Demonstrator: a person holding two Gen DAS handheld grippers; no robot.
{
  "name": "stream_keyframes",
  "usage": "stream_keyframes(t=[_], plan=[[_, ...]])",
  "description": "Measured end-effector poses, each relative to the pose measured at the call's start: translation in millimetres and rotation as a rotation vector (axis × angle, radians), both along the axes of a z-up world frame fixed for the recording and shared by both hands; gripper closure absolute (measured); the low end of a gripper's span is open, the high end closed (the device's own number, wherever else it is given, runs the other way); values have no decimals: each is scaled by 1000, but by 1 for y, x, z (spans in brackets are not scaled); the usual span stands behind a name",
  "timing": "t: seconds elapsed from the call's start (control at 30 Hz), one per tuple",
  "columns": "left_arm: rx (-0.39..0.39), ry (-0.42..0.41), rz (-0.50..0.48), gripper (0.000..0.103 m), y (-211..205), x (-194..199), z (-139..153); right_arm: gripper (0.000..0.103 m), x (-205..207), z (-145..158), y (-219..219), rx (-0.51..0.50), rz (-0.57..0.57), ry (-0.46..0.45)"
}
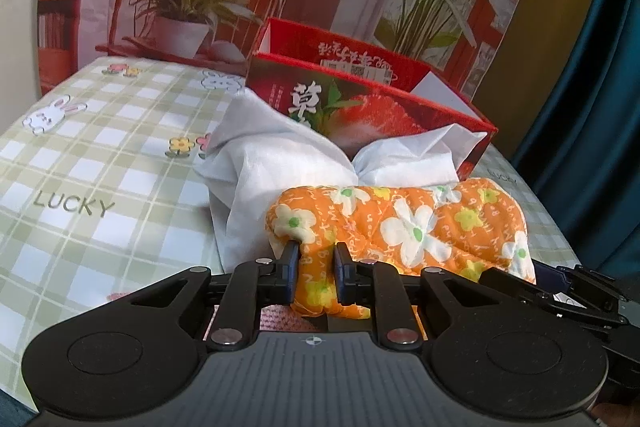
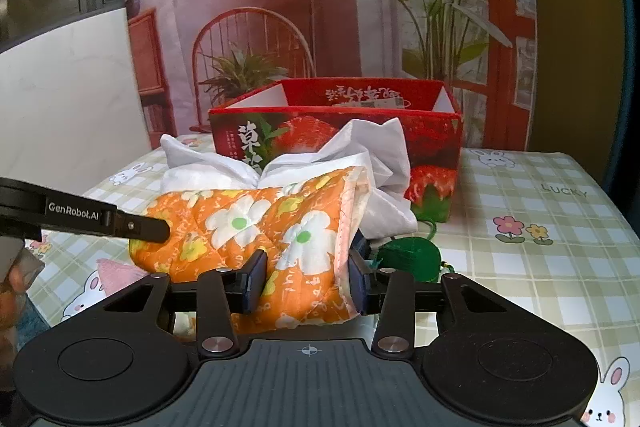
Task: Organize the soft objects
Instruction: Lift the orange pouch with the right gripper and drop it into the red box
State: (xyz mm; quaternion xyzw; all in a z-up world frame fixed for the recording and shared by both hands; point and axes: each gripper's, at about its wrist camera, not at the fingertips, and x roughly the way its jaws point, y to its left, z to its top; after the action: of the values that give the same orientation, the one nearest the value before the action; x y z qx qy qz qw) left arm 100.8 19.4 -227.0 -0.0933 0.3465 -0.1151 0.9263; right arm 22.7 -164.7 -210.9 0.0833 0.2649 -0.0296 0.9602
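Observation:
An orange padded cloth (image 1: pixel 416 223) printed with white and yellow flowers lies on the checked tablecloth, in front of a crumpled white cloth (image 1: pixel 264 155). My left gripper (image 1: pixel 316 261) is shut on a pinched fold at the orange cloth's left end. In the right wrist view the same orange cloth (image 2: pixel 256 223) fills the gap of my right gripper (image 2: pixel 308 281), whose pads press on its right, hemmed end. A finger (image 2: pixel 154 229) of the left gripper reaches in from the left onto the cloth. Behind stands an open red strawberry box (image 2: pixel 432 139).
A green ball with a cord (image 2: pixel 408 257) lies just right of the orange cloth, near the box. Something pink (image 2: pixel 116 273) lies partly under the cloth's left end. The white cloth (image 2: pixel 376 163) leans on the box front. The table edge (image 2: pixel 600 187) is at right.

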Motion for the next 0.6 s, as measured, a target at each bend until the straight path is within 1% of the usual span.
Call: stream_keyframes(t=[0.07,0.23,0.37,0.47,0.5,0.53,0.6], plan=[[24,-28,-6,85,-1,-2,6,64,0,1,-1,5,11,1],[49,-117,-17,85,2,-4,27,64,2,10,-4,20,73,7],[91,-190,-40,86,1,-1,43,64,8,19,-7,7,126,11],[116,-246,-54,86,-2,6,57,68,14,26,-9,-11,173,12],[121,-266,-56,86,-2,9,63,72,16,29,-9,-25,190,9],[123,-281,-57,86,-3,11,66,74,18,33,-9,-41,201,5],[111,-310,-59,86,-4,17,77,75,23,39,-10,-64,214,-9]])
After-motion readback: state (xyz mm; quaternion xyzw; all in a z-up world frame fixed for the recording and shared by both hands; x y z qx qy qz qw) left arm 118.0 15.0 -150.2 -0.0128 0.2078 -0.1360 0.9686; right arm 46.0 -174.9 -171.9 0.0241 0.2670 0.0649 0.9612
